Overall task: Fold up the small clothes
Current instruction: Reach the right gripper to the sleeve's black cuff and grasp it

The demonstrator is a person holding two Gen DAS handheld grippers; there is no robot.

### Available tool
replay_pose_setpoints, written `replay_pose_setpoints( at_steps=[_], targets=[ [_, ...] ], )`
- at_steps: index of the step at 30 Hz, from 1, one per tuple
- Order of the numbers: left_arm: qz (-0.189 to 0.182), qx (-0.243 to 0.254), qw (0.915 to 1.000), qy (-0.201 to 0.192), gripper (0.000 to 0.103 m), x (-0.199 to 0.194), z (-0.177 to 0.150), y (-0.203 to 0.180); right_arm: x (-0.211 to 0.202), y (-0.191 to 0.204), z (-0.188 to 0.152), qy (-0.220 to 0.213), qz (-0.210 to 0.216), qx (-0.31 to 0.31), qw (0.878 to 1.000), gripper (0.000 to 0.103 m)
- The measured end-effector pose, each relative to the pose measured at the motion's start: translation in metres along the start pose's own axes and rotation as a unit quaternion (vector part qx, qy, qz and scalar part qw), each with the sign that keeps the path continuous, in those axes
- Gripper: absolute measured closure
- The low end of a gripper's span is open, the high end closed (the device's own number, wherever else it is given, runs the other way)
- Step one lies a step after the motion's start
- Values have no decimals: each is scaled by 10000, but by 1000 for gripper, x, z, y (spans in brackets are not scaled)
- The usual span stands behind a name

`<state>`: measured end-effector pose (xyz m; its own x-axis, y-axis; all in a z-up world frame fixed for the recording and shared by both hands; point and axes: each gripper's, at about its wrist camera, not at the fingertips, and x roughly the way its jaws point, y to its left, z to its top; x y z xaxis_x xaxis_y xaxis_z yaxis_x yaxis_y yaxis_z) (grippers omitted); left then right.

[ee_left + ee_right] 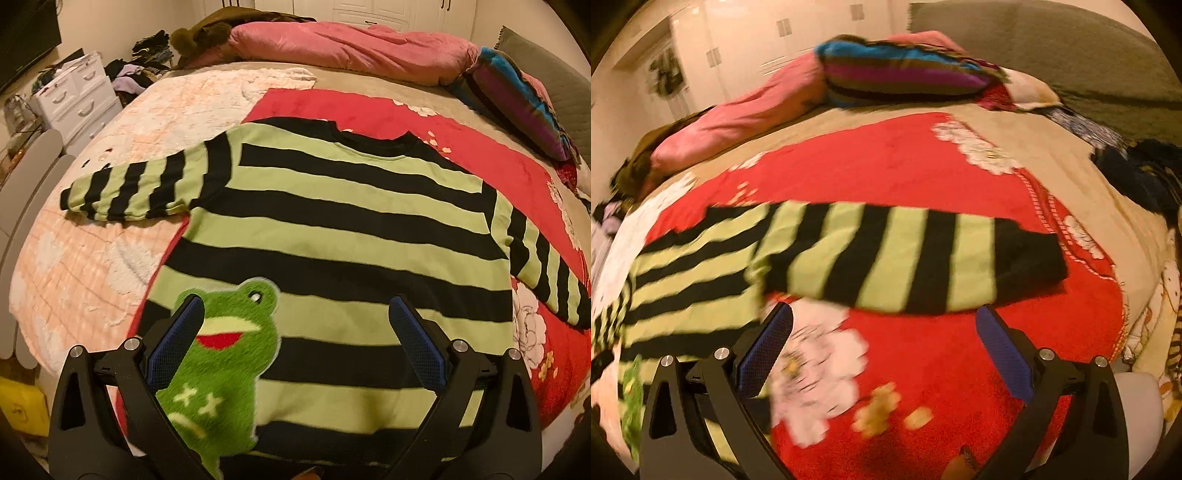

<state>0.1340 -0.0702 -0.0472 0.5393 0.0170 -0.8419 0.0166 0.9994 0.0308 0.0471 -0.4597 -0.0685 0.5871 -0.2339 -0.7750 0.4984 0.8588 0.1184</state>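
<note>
Warm-lit bedroom, white wardrobe doors (373,11), white drawer unit (75,96), grey padded headboard (1071,48)

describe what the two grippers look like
Both look alike: the left gripper and right gripper each have black triangular frames with cut-out slots, silver round bolt heads, and two fingers faced with blue textured pads. No cables or sleeves show.

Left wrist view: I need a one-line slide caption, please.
Open left gripper hovering over a green-and-black striped sweater with fuzzy frog patch, spread flat on a red floral blanket.
</note>
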Motion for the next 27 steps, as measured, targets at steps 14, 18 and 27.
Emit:
replay_pose_setpoints(
  at_steps=[14, 18, 27],
  targets=[
    [-99, 213, 9997, 106, 9, 44, 23, -43, 57, -133, 29, 160, -946, 936, 9910, 4],
    [-74, 155, 9998, 121, 9, 54, 31, -53, 85, -157, 29, 602, -682, 1318, 9871, 4],
    [96, -77, 9999, -115, 9, 76, 28, -55, 102, -157, 29, 733, -62, 1405, 9873, 5]
  ],
)
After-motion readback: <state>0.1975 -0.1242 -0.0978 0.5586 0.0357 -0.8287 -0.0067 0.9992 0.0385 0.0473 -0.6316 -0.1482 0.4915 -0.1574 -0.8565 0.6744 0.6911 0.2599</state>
